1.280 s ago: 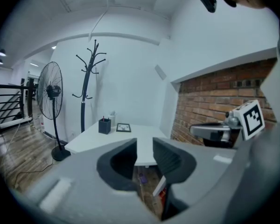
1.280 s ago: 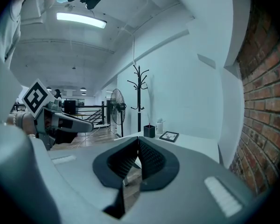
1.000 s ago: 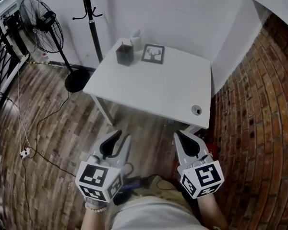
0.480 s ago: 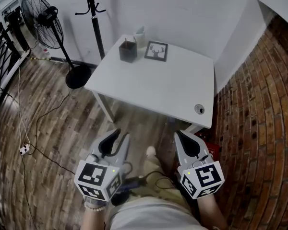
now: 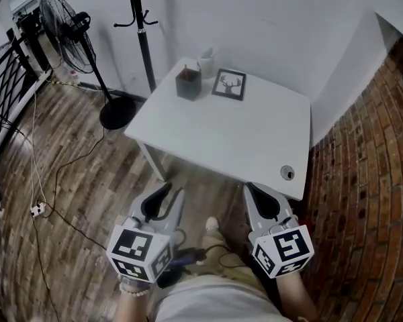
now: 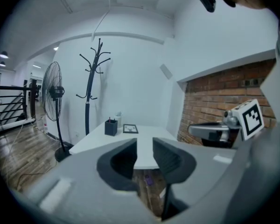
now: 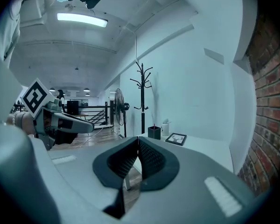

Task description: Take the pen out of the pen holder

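A dark square pen holder [image 5: 188, 84] stands at the far left corner of the white table [image 5: 235, 139]; thin pen tips poke above its rim [image 6: 110, 120]. Both grippers hang in front of the table's near edge, well short of the holder, over the wooden floor. My left gripper [image 5: 166, 197] is open with nothing between its jaws [image 6: 144, 144]. My right gripper [image 5: 255, 194] is shut and empty, its pads meeting [image 7: 138, 142]. The holder [image 7: 154, 132] shows far ahead in the right gripper view.
A white cup [image 5: 206, 63] and a framed deer picture [image 5: 230, 84] stand next to the holder. A cable hole [image 5: 287, 173] sits in the table's near right corner. A coat stand [image 5: 141, 32] and fan [image 5: 67, 29] are at the left, a brick wall [image 5: 369, 180] at the right. Cables [image 5: 47, 200] cross the floor.
The table and holder have slid down and to the right in the head view and look nearer. Both grippers keep their place in the view; their jaws have not changed.
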Available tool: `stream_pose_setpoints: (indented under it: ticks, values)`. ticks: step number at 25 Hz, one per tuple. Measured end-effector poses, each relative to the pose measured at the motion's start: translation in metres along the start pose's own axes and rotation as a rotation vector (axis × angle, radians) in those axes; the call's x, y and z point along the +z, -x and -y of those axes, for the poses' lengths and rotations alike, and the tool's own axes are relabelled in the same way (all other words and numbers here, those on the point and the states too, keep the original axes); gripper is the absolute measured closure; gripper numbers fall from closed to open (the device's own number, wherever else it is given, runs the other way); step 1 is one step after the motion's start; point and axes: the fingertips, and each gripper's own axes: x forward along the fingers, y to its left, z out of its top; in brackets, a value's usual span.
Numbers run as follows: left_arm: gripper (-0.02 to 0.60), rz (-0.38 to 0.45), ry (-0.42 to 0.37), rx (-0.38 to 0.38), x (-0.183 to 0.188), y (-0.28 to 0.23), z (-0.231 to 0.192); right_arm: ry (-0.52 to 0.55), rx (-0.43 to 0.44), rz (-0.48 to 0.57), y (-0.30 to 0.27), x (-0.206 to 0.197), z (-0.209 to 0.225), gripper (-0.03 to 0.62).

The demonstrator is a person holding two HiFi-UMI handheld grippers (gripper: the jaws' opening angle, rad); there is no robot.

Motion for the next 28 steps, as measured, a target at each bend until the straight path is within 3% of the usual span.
stream_pose_setpoints:
  ticks: [28]
  values:
    - [0.485,0.004,0.016,0.080,0.058,-0.148,-0.060,0.001,0.089,-0.014,-0.137,0.029,0.117,0.589]
